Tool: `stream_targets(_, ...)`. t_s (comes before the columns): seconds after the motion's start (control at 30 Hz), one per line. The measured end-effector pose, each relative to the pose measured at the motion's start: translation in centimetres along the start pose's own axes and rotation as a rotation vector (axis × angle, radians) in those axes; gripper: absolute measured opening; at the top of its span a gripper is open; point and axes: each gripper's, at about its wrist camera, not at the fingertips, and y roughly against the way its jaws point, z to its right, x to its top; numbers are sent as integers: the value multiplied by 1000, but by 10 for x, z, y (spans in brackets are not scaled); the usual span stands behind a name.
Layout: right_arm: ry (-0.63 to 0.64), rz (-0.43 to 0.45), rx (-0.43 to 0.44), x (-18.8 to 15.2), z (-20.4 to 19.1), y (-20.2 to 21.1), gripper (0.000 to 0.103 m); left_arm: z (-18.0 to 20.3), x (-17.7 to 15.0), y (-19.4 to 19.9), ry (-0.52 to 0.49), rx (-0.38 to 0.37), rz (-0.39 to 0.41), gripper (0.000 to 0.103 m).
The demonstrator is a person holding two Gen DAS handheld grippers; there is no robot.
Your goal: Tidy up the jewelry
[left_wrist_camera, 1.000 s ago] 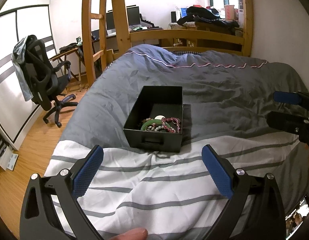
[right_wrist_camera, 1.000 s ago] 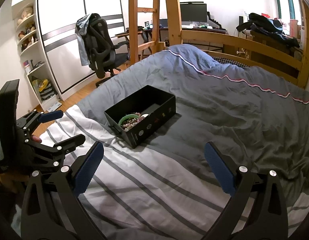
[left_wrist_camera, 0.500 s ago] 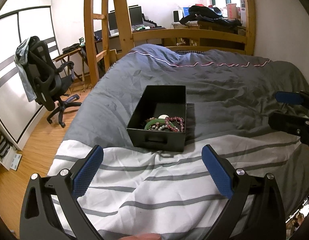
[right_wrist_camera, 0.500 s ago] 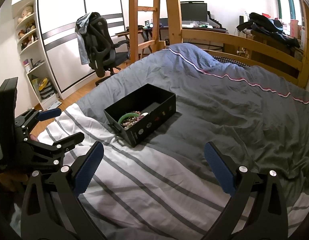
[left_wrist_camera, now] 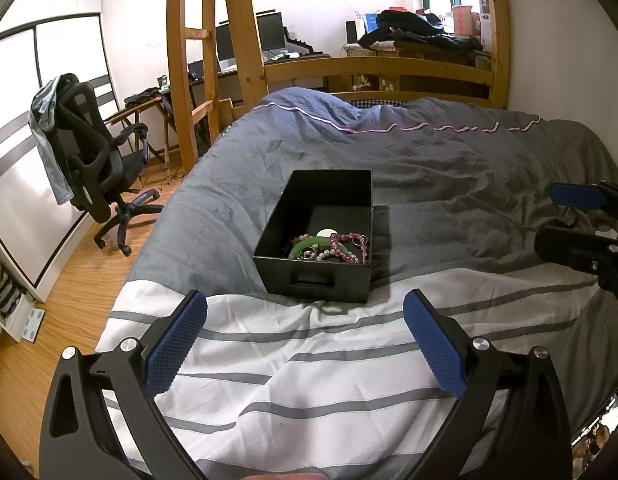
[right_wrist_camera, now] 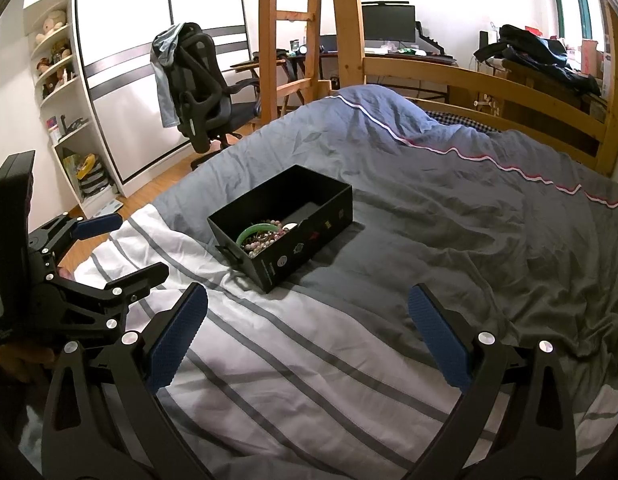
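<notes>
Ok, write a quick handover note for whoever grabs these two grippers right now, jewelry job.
Left gripper: open, empty, short of the box.
Right gripper: open, empty, hovering over the striped bedding.
Black box sits on the bed. Inside, piled at its near end: green bangle, pink bead bracelet, other beads, a ring or two.
Done: nothing visibly sorted; no jewelry lies outside the box.
Left: pick pieces out and organize them. Probably start with the bangle.

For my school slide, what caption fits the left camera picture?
Open left gripper faces a black box of bracelets on a striped bed.
</notes>
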Motion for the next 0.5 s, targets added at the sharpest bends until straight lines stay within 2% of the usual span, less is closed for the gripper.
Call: stream_targets(0.5, 2, -4, -1, 1, 0, -1, 99, 1, 0, 0, -2, 1, -1, 97)
